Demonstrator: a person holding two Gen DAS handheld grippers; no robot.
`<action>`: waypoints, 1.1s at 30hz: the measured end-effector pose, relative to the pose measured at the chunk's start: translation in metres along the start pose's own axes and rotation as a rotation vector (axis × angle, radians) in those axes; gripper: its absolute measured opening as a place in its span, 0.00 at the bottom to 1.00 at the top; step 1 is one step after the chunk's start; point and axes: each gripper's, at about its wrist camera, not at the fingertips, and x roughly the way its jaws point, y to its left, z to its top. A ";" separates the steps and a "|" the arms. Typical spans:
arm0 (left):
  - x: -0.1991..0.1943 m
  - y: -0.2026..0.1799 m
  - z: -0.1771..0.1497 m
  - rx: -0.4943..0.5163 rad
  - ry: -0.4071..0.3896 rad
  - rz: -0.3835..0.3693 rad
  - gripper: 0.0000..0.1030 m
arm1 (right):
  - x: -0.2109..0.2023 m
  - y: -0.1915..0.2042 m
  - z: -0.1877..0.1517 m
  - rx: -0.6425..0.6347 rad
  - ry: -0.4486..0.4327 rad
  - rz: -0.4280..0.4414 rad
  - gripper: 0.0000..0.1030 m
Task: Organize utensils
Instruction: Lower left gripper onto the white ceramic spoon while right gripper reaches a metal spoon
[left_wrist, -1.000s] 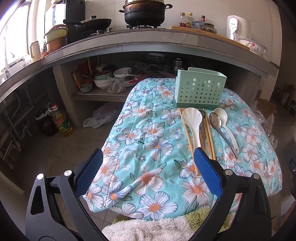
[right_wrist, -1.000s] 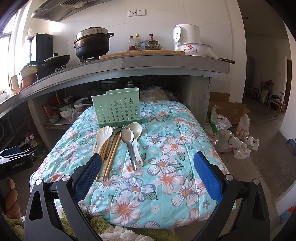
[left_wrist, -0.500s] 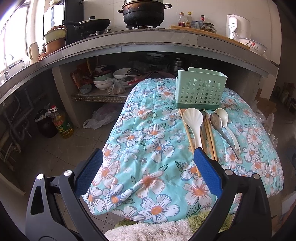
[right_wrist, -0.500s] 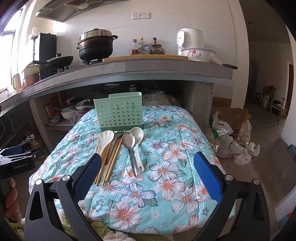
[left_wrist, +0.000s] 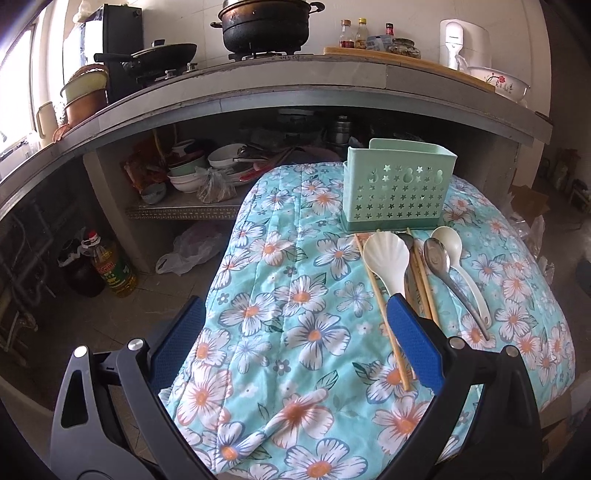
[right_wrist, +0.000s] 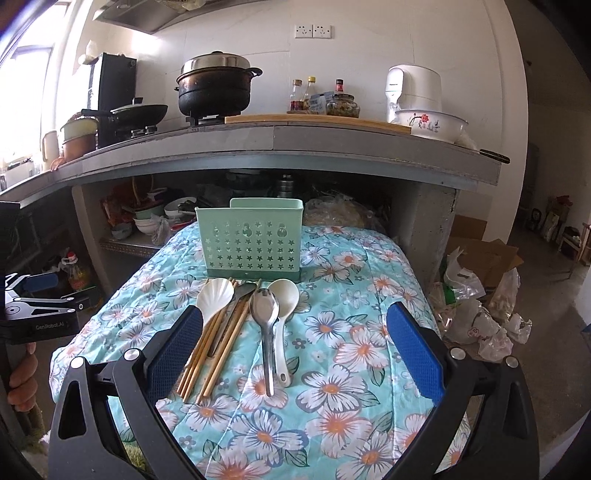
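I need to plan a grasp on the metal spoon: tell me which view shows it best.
The right wrist view: the metal spoon lies whole and near centre, bowl toward the caddy, handle toward the camera. The left wrist view shows it off to the right, slanted and more distorted.

— Left wrist view?
— Mine looks from the desk's (left_wrist: 288, 332) near-left corner toward the counter.
— Right?
— Centred, closer. Both share the green holder (right_wrist: 251, 240) and utensils (right_wrist: 236, 317).
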 end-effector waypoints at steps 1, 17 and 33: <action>0.003 -0.001 0.003 0.004 -0.006 -0.024 0.92 | 0.002 -0.001 0.002 0.002 -0.005 0.010 0.94; 0.080 -0.013 0.039 -0.080 0.049 -0.438 0.92 | 0.087 -0.020 0.015 0.137 0.086 0.091 0.86; 0.146 -0.052 0.045 0.069 0.125 -0.498 0.71 | 0.178 -0.032 -0.009 0.243 0.287 0.346 0.45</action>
